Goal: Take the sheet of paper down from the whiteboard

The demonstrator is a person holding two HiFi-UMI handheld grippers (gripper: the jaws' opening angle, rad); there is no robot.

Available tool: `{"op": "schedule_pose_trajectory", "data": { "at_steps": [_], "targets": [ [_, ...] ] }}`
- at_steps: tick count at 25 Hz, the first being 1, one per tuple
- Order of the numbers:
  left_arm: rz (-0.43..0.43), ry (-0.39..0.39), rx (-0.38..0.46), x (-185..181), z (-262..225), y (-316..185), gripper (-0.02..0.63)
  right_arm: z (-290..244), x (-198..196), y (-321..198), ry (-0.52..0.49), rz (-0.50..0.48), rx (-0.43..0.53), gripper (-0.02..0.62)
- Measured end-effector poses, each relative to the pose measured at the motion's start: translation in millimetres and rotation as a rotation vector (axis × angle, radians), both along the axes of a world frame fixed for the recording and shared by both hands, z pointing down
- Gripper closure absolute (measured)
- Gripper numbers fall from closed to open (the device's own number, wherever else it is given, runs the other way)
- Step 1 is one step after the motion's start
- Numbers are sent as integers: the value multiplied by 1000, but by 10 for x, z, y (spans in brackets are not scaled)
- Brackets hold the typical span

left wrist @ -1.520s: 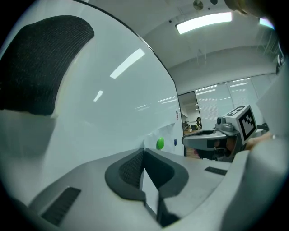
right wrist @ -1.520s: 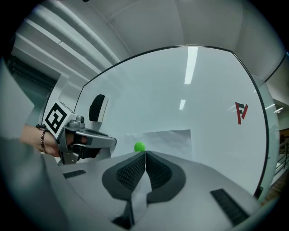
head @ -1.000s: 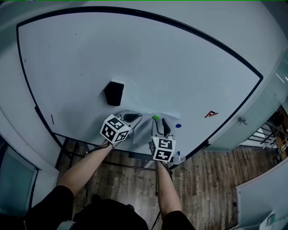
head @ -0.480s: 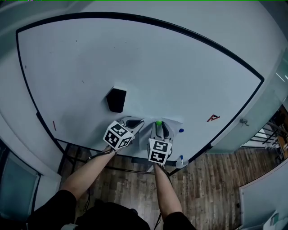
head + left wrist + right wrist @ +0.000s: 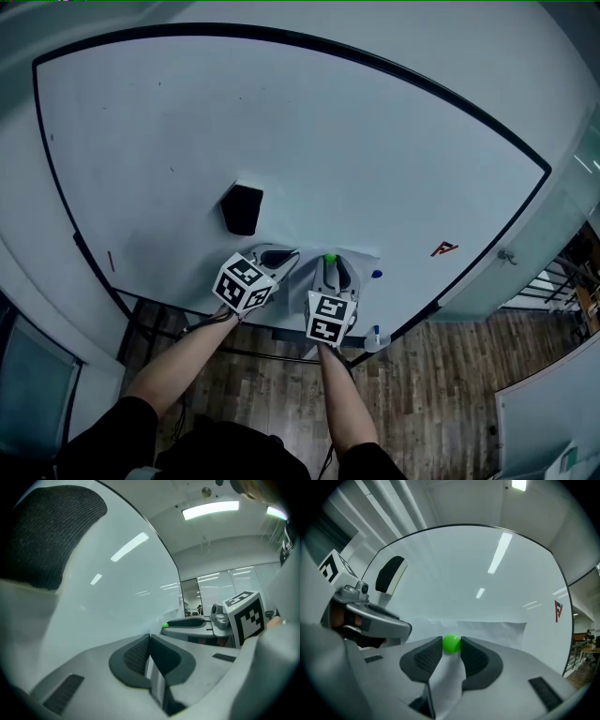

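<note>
Eraser: black eraser (image 5: 242, 208) sticks to the whiteboard (image 5: 394, 131), up and to the left of both grippers.
Left gripper: left gripper (image 5: 149, 641) has its fingers clenched tight on the left edge of the sheet of paper (image 5: 497, 629).
Paper: it lies low on the board, flat against it, between the two grippers.
Right gripper: right gripper (image 5: 330, 265) has just been closing its fingers on the green magnet (image 5: 451, 644). Both pads look to be touching it now, so it is grasping the magnet.
Blue magnet: blue magnet (image 5: 376, 275) sits by the paper's right edge and may be pinning it there.
Risk: the round magnet is held only at the fingertips, so it could pop out and fall. If the left side is pulled while the blue magnet pins the paper, the paper could tear.
</note>
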State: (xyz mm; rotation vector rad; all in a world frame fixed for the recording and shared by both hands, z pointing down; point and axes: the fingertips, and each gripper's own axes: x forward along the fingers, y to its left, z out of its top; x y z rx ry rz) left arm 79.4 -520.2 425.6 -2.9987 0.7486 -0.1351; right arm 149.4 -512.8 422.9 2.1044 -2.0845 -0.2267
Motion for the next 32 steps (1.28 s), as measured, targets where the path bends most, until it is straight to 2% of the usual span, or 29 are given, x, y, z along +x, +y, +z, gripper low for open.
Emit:
{"op": "schedule_pose_trajectory", "data": {
  "at_steps": [17, 32],
  "targets": [
    [-38, -1, -15, -98, 46, -19, 586, 17, 74, 19, 5, -2, -16, 463],
    [-109, -5, -38, -404, 143, -61, 586, 52, 100, 13, -8, -1, -31, 463]
  ]
}}
